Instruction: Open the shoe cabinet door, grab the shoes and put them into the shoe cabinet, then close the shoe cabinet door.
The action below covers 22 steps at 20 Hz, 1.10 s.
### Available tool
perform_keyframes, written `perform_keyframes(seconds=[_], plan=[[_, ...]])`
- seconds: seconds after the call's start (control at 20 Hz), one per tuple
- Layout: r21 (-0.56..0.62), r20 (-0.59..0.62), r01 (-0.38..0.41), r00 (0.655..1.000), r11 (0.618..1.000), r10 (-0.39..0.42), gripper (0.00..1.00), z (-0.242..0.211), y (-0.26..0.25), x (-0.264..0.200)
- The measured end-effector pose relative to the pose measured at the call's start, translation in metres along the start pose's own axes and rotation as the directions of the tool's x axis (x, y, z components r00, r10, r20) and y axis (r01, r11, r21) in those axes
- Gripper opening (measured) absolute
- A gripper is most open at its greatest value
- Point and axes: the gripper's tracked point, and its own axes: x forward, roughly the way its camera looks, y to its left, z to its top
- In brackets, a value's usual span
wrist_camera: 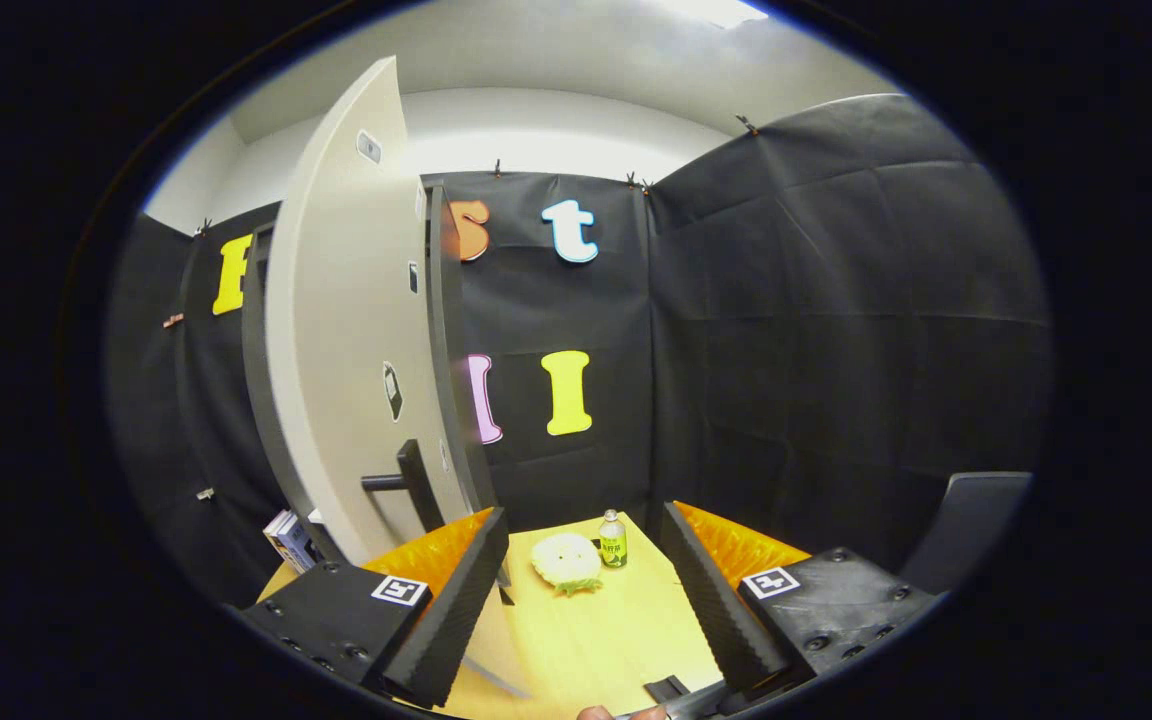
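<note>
The shoe cabinet's pale door [356, 330] stands swung open on edge to the left of my fingers, with its dark bar handle [406, 482] near the left fingertip. Behind the door I see the cabinet's dark frame [451, 370]. A fluffy cream shoe [566, 562] lies on the yellow table [586, 640], just beyond the fingertips and between their lines. My gripper [584, 515] is open and holds nothing; it hangs above the table, short of the shoe. The cabinet's inside is hidden by the door.
A small green-labelled bottle [613, 540] stands right beside the shoe, toward the wall. Some books [286, 540] lie at the table's left, below the door. A grey chair back [966, 520] stands to the right. A person's fingertip [596, 712] shows under the gripper.
</note>
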Motion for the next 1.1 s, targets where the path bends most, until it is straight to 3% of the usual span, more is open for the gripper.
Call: perform_keyframes(seconds=[0.15,0.45,1.1], plan=[[-0.018,-0.014,-0.024,1.000,1.000,0.023,0.98,-0.003,0.016,0.015],[0.003,-0.011,0.017,1.000,1.000,-0.017,0.97,-0.006,0.029,0.004],[-0.019,-0.004,0.078,0.997,0.997,-0.078,0.97,-0.021,0.136,-0.029]])
